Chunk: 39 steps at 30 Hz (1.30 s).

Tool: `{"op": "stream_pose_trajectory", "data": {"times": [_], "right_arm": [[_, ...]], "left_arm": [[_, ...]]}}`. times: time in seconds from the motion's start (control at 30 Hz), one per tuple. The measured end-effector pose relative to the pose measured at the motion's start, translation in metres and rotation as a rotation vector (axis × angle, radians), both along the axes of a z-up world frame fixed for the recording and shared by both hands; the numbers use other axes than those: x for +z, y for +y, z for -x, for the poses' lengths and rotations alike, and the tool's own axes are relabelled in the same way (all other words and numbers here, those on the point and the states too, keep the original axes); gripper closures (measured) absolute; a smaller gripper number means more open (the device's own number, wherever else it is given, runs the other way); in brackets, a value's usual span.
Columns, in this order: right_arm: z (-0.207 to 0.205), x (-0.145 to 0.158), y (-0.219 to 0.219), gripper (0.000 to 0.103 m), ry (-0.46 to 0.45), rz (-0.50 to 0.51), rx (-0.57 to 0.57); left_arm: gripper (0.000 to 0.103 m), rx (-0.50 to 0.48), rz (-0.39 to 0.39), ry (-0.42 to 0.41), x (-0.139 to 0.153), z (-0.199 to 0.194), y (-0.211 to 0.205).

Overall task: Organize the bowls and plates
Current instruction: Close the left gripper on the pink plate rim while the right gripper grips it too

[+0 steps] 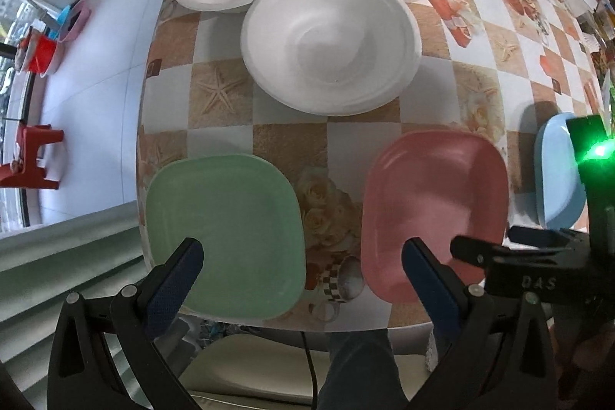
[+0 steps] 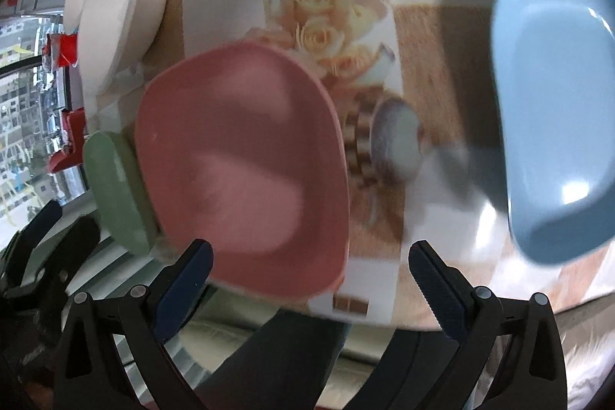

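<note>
3 plates (image 1: 432,214) line the table's (image 1: 223,95) near edge (side by side), 3 bowls (image 1: 330,41) behind.

**Both grippers held wide open over the near edge of the table**

The left gripper (image 1: 301,260) has its two dark blue-padded fingers (image 1: 175,285) spread wide apart, with nothing between them. The right gripper (image 2: 309,262) is spread just as wide, its fingers (image 2: 438,289) gripping nothing. In the left wrist view the right gripper shows at the far right as a black body with a green light, close beside the left one. In the right wrist view the left gripper's black frame sits at the lower left edge.
</note>
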State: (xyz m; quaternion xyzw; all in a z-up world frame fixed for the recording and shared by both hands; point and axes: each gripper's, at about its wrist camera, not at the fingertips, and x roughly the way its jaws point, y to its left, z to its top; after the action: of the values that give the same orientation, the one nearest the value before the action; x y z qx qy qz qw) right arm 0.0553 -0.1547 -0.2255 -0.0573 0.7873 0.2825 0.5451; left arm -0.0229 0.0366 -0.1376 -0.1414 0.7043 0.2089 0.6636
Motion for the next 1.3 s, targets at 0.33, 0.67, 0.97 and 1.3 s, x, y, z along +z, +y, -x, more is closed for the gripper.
{"op": "stream_pose_trajectory", "data": {"times": [0.33, 0.67, 0.97, 1.3], "right_arm": [[0.001, 0.019, 0.018, 0.0, -0.283, 0.09, 0.158], [-0.025, 0.025, -0.047, 0.0, -0.285, 0.181, 0.065], [-0.034, 0.038, -0.082, 0.0, -0.25, 0.171, 0.031], [0.001, 0.031, -0.055, 0.0, -0.256, 0.201, 0.085]], "left_arm": [[0.0, -0.023, 0.006, -0.006, -0.021, -0.016, -0.024], [0.0, -0.081, 0.032, -0.009, -0.049, -0.039, -0.052], [0.0, -0.073, 0.058, -0.027, -0.07, -0.049, -0.061], [0.0, -0.025, 0.094, -0.001, -0.091, -0.048, -0.041]]}}
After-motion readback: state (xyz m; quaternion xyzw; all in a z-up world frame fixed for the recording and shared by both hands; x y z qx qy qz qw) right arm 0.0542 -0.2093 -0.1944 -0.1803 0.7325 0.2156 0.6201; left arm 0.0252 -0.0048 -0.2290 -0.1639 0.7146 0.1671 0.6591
